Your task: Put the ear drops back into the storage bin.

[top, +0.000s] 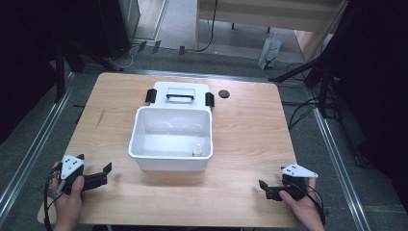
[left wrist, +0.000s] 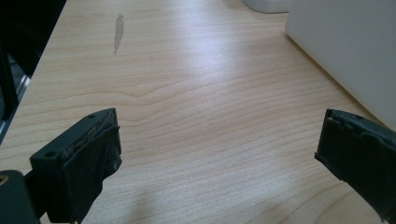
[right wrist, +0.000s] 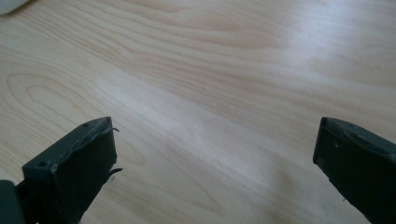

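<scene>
- The left tool is held in the person's left hand at about 8 o'clock on the tabletop, close to the near edge; its jaws are spread wide with nothing between them.
- In the left gripper view, the left tool is seen above bare wood, with a grey smear at about 11 o'clock and the white wall of the bin at about 2 o'clock, beside the jaw there but not touching it.
- A white plastic bin is set at the middle of the tabletop, at about 1 o'clock from the left tool and 11 o'clock from the right tool, apart from both.
- A small pale bottle is stood upright inside the bin, in its near right corner.
- A white lid with a black handle and black side clips is laid just behind the bin, at 12 o'clock from it.
- A small dark round disc is seen just right of the lid.
- The right tool is held in the right hand at about 4 o'clock on the tabletop, its jaws parted and empty.
- In the right gripper view, the right tool is seen wide open over bare wood.
</scene>
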Demonstrator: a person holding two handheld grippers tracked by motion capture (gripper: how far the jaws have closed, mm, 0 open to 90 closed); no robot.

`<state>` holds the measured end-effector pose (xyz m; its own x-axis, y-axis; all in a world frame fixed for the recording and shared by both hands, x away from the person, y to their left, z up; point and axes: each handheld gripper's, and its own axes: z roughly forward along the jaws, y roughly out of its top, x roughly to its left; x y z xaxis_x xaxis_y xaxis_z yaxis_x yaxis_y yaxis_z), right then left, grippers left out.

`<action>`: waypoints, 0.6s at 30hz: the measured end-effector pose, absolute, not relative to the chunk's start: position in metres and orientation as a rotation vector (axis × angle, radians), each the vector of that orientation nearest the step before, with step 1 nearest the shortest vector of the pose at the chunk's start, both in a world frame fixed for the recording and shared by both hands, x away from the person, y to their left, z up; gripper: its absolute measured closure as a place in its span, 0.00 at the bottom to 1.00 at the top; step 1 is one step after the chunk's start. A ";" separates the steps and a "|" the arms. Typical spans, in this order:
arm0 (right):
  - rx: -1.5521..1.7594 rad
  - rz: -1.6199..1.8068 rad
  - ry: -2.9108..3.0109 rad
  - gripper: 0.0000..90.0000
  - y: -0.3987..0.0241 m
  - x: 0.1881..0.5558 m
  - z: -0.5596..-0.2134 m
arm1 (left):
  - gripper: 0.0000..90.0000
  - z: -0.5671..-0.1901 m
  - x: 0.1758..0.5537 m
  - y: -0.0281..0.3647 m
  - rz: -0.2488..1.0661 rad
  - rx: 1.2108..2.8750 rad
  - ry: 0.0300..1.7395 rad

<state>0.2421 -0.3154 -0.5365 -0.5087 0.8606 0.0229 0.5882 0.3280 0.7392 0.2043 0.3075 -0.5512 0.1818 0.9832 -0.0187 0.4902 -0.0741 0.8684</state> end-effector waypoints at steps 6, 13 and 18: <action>1.395 1.041 2.119 0.00 -0.341 0.232 -0.546 | 0.00 -0.551 0.203 0.308 0.804 1.677 1.407; 1.469 1.180 1.924 0.00 -0.355 0.224 -0.548 | 0.00 -0.551 0.203 0.307 0.800 1.684 1.406; 1.491 1.145 1.935 0.00 -0.354 0.227 -0.548 | 0.00 -0.551 0.204 0.306 0.801 1.697 1.404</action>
<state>0.2273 -0.3537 -0.5482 -0.3218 0.9367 0.1382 0.5722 0.0761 0.8166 0.2037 0.3058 -0.5514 0.1923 0.9813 -0.0084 0.4919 -0.0890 0.8661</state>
